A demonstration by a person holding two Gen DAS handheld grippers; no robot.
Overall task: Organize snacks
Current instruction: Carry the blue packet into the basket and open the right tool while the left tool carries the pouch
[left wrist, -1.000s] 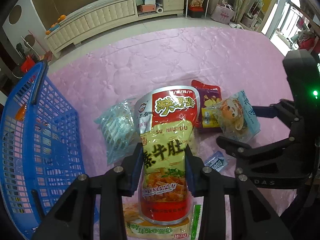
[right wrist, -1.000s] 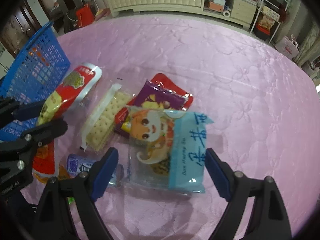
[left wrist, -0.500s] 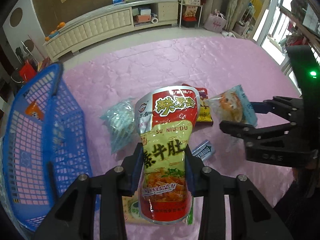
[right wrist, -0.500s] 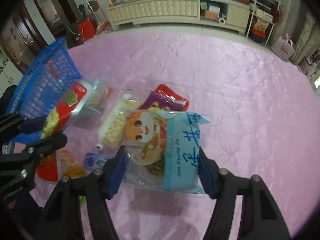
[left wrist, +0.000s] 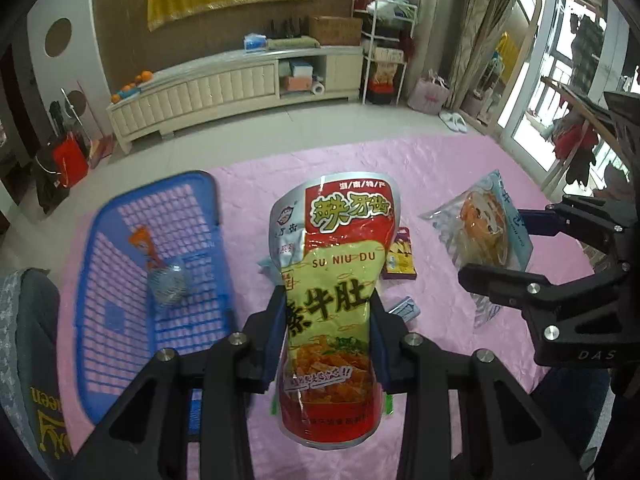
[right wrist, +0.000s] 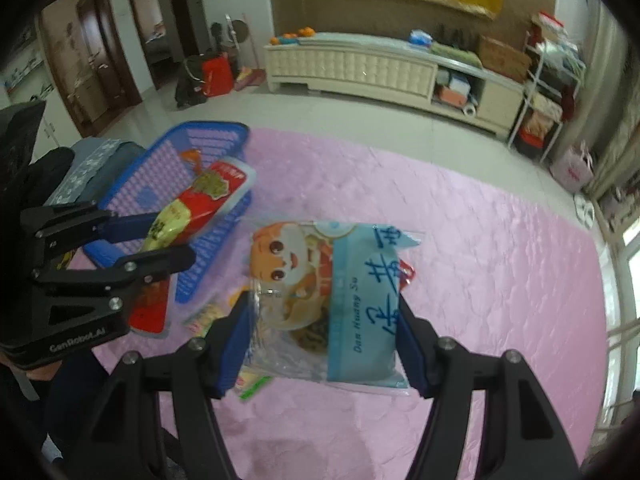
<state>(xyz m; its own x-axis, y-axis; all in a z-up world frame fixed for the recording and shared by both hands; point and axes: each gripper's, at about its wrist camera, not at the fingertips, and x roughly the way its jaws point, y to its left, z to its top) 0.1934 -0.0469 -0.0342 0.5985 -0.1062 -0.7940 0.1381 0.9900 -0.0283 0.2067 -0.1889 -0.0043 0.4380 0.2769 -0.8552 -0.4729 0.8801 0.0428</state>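
Note:
My left gripper is shut on a red and yellow snack pouch and holds it in the air right of the blue basket. My right gripper is shut on a clear and light-blue cartoon snack bag, lifted above the pink cloth. From the right wrist view the left gripper and its pouch hang over the basket. The right gripper and its bag show in the left wrist view.
The basket holds an orange-topped clear packet. A purple and yellow packet and a small blue packet lie on the cloth. A cream cabinet stands behind on the tiled floor. A grey cushion lies at the left.
Both grippers have risen with their snacks, well above the cloth. The left gripper with the pouch has moved toward the blue basket. The right gripper closed on the cartoon bag.

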